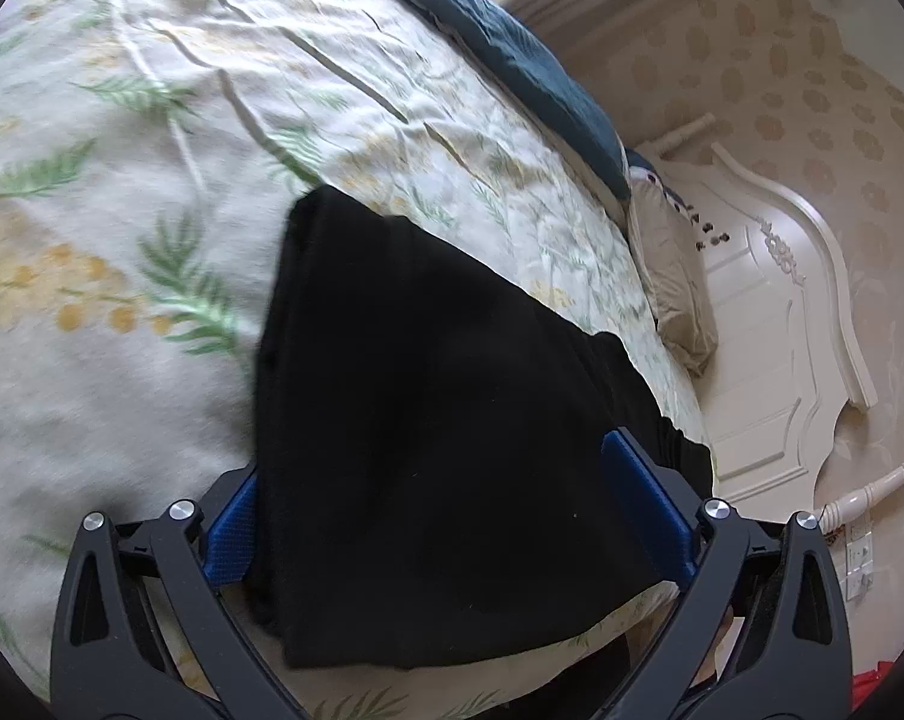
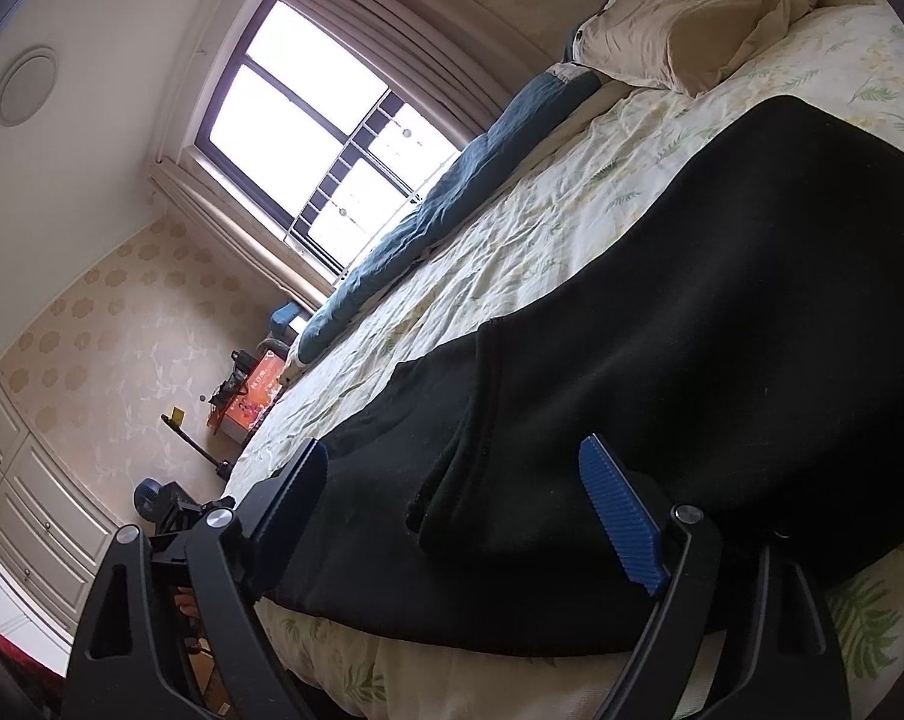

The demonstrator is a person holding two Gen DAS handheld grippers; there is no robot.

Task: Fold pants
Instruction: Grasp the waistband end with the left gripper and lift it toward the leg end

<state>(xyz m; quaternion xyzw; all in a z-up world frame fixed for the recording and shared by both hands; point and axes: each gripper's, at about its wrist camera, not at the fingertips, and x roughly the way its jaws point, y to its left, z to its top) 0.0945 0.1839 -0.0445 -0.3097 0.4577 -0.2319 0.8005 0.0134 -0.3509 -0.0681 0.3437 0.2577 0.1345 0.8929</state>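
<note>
So on my feed the left gripper has its jaws spread wide, one blue pad on either side of the black pants, and as far as I can see neither pad is actually pinching the cloth. Same story on the other side: the right gripper is gaping wide too, hanging over the pants with the fabric running between its fingers and nothing clamped.

The pants lie flat on the bed, near the edge closest to me, already doubled into a thick dark slab (there's a seam or pocket edge showing in the right wrist view, can't tell which).

Working outward from the pants: the leafy green-and-yellow sheet is all wrinkled around them. Past the pants on the far side of the bed there's a long blue blanket bunched along the edge, under the window. At the head end, beyond the pants, a beige pillow sits crumpled, and the left view has that pillow right up against the white carved headboard.

Off the foot of the bed from the pants there's floor clutter: an orange box, a dark fan-looking thing, and white drawers along the wall.
</note>
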